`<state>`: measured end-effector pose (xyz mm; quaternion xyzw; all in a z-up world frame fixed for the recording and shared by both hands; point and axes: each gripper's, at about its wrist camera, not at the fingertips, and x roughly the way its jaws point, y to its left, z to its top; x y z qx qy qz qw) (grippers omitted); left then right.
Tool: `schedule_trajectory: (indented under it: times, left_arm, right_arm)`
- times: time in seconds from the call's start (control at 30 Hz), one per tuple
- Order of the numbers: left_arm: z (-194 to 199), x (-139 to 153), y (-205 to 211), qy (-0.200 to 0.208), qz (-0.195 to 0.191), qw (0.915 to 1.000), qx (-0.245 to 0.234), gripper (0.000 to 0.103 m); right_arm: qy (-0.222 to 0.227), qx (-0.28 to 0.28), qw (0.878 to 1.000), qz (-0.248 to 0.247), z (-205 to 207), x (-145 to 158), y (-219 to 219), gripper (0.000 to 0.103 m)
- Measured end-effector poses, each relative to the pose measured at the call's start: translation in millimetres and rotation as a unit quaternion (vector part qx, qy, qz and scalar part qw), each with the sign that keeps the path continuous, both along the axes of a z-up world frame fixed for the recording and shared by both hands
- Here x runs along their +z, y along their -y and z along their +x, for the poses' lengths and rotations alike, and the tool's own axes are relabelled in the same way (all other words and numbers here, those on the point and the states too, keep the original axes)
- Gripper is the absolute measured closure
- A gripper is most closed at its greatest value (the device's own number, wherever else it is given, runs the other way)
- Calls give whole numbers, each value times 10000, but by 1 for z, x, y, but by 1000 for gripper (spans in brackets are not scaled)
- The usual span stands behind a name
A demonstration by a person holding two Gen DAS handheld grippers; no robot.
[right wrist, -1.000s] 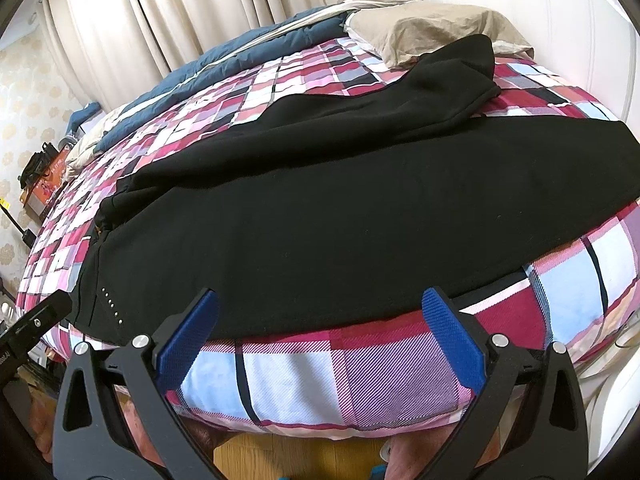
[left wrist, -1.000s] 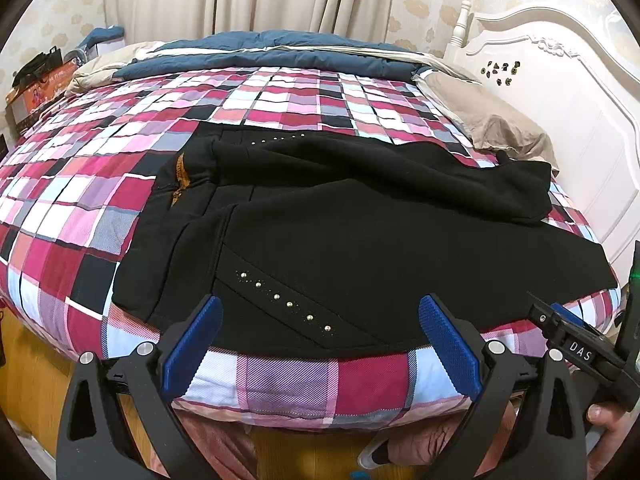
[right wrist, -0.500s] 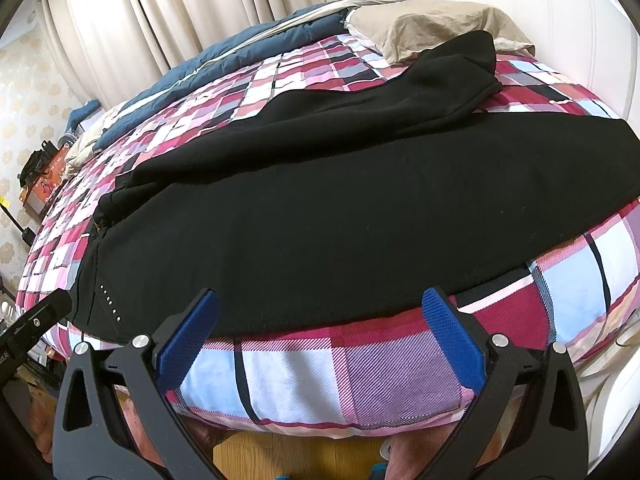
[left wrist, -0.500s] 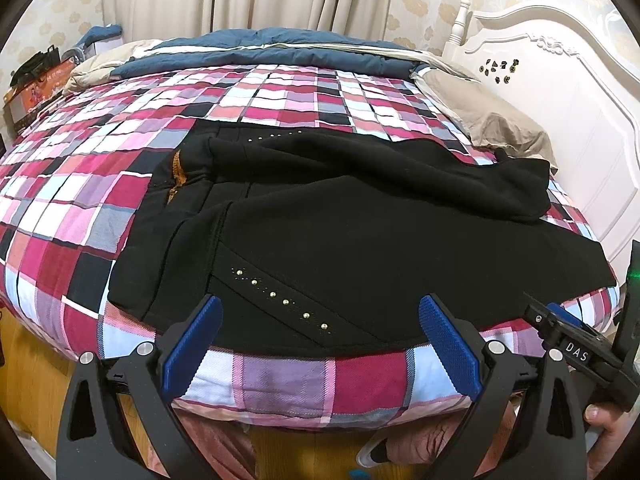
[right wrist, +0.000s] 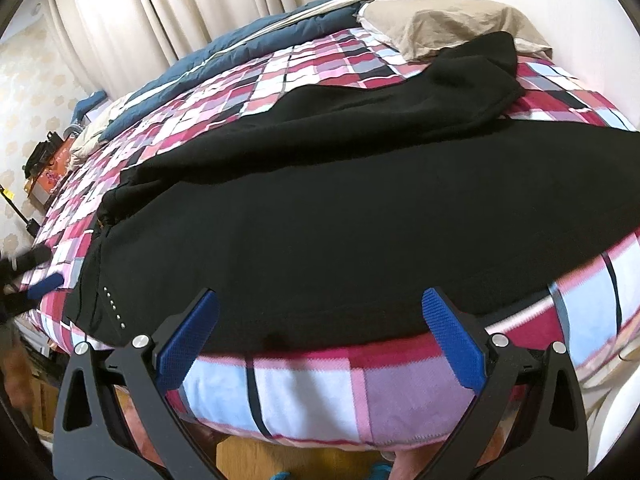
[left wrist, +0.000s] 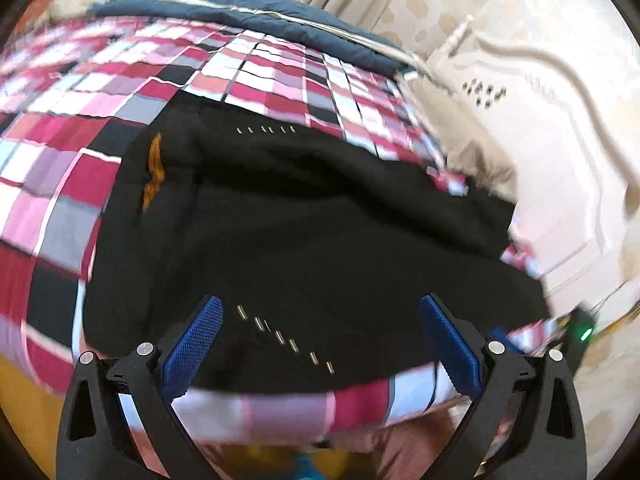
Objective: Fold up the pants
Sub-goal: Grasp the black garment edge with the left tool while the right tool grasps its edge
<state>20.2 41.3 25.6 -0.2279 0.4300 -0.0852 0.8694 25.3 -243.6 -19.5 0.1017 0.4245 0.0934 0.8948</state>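
Black pants [left wrist: 312,240] lie spread across the near side of a bed with a pink, red and white checked cover [left wrist: 80,120]. The waist with an orange label is at the left and the legs run to the right toward the headboard. A row of small studs marks the near hip. My left gripper [left wrist: 320,340] is open, just above the near hem by the studs. My right gripper [right wrist: 320,332] is open over the near edge of the lower leg of the pants [right wrist: 340,220]. The upper leg lies crumpled toward the pillow.
A white headboard [left wrist: 560,140] stands at the right, with a beige pillow [right wrist: 448,24] against it. A folded blue duvet [right wrist: 240,52] lies along the far side under beige curtains [right wrist: 200,8]. A nightstand with clutter [right wrist: 40,168] stands at the far left.
Both grippers have moved forward and closer to the bed's near edge. The left view has tilted and is blurred by motion. The pants have not moved.
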Motion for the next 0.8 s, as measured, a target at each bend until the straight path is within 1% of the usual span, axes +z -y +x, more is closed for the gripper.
schedule_trajectory:
  times: [0.07,0.1,0.13,0.2,0.23,0.27,0.3,0.37,0.4,0.43,0.47,0.5,0.53,0.6,0.7,0.73,0.8]
  left_arm:
    - [24,0,-40,-38,-456,9988,153,5]
    - [34,-2,-55,-73,-614,9979,189,5]
    - [49,-7,-77,-151,-850,9960,245,5]
    - [76,-18,-110,-304,-1292,9907,302,5]
    - [93,-28,-131,-401,-1564,9863,350,5]
    - [106,-37,-146,-505,-1708,9831,434,5]
    - [119,-46,-160,-595,-1782,9808,513,5]
    - [138,-58,-177,-700,-1821,9790,587,5]
    - [146,-64,-182,-740,-1899,9772,590,5]
    - [156,-69,-188,-724,-2091,9737,542,5]
    - [161,-69,-190,-674,-2197,9719,501,5]
    - [169,-67,-190,-613,-2274,9710,403,5]
    - [180,-63,-187,-565,-2307,9712,208,5]
    - [195,-62,-182,-587,-2211,9735,18,5]
    - [213,-63,-172,-576,-1966,9781,-377,5]
    - [217,-63,-171,-541,-1949,9783,-448,5]
    - [223,-62,-169,-456,-2097,9745,-653,5]
  right_arm:
    - [-6,66,10000,42,8,3,-3,2]
    - [0,89,9999,54,11,4,-4,2]
    - [6,113,9999,66,15,6,-5,2]
    - [5,162,9998,94,23,7,-8,2]
    - [-3,196,9997,110,27,8,-10,2]
    - [-12,222,9997,117,31,9,-12,2]
    - [-23,264,9996,117,36,9,-14,2]
    - [-49,339,9994,94,46,8,-19,2]
    - [-68,369,9993,95,49,8,-20,2]
    - [-107,414,9990,118,55,7,-22,2]
    - [-141,458,9987,154,61,7,-24,2]
    - [-194,528,9982,230,67,7,-25,2]
    - [-233,587,9975,307,73,7,-27,2]
    - [-277,682,9962,475,85,7,-30,2]
    - [-355,780,9939,701,101,8,-35,2]
    - [-385,808,9929,780,107,8,-37,2]
    - [-399,876,9911,916,115,10,-41,2]
